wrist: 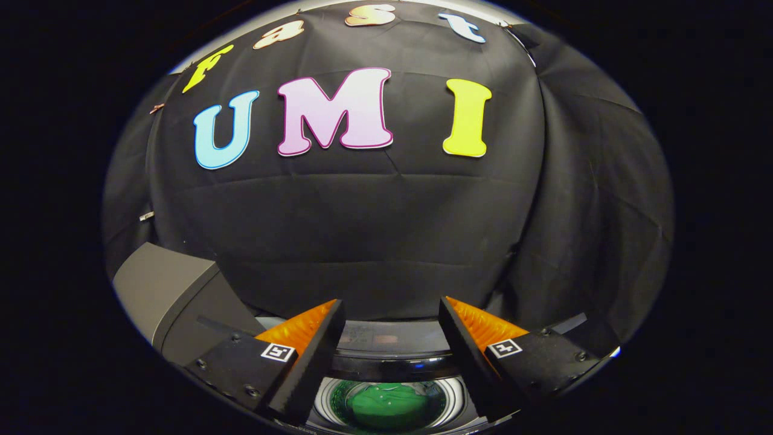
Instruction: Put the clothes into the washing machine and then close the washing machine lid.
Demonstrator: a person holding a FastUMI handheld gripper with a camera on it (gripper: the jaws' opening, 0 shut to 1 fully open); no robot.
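A green garment [386, 403] lies bunched at the bottom of the washing machine drum [454, 396], straight below the gap between my fingers. My gripper [391, 309] hangs above the machine's opening, open, with nothing between its fingers. The machine's dark rear panel [392, 338] runs just beyond the drum, between the two fingers. The raised lid [160, 293], grey and angled, stands to the left of my left finger.
The black cloth wall [374, 241] of the booth rises close behind the machine and wraps round on both sides. The upright lid is the nearest obstacle on the left.
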